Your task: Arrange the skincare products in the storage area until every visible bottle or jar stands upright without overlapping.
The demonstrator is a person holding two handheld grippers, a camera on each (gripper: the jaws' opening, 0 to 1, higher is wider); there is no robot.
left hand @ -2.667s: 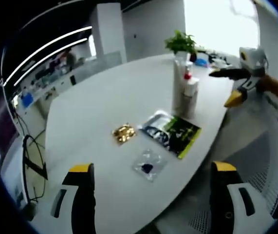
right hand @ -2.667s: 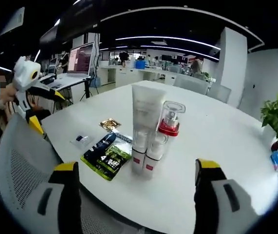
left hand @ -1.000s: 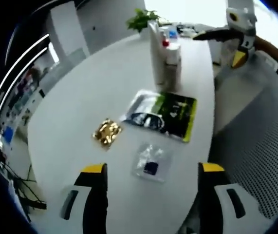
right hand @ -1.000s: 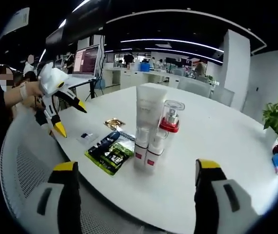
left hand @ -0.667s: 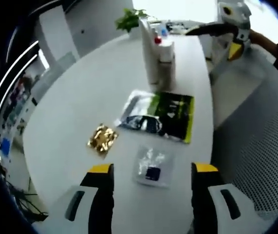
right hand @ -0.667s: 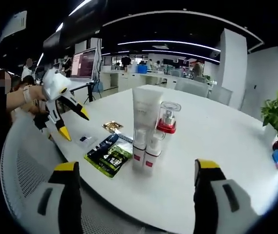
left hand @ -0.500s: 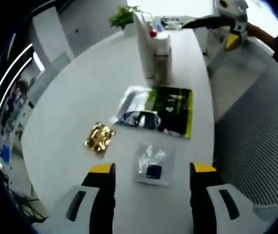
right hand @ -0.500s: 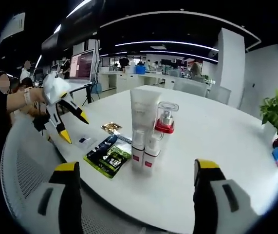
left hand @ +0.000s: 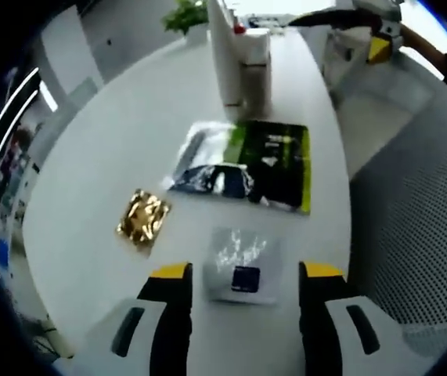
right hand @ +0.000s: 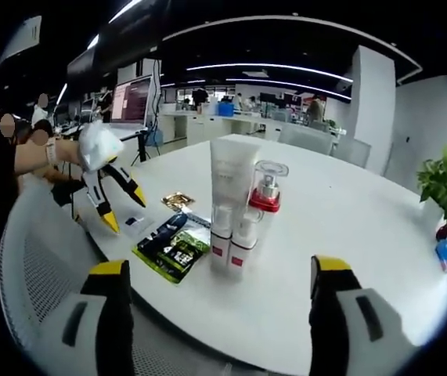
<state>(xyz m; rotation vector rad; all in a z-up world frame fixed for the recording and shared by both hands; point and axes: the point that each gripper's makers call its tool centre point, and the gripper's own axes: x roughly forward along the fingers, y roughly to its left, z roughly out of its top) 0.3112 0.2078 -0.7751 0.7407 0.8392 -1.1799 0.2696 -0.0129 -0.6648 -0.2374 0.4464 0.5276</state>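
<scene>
A cluster of skincare products stands upright on the white table [right hand: 348, 235]: a tall white tube [right hand: 233, 176], a bottle with a red collar and clear cap [right hand: 267, 188], and two small white bottles [right hand: 243, 241] in front. The same cluster [left hand: 239, 59] stands far ahead in the left gripper view. Flat on the table lie a green-black packet [left hand: 274, 160], a gold sachet [left hand: 142, 218] and a clear sachet with a dark blue square [left hand: 243, 266]. My left gripper [left hand: 245, 272] is open, its jaws either side of the clear sachet, just above it. My right gripper [right hand: 221, 270] is open and holds nothing, well back from the cluster.
A grey mesh chair [right hand: 27, 290] stands at the table's near edge, also mesh chair [left hand: 411, 235]. A potted plant [right hand: 442, 184] stands at the far right. The left gripper [right hand: 125, 211] and a person's hand show over the clear sachet [right hand: 135, 225]. Desks and monitors stand behind.
My left gripper has come down and forward over the clear sachet, which now sits between its jaws. The right gripper and the products have stayed put.
</scene>
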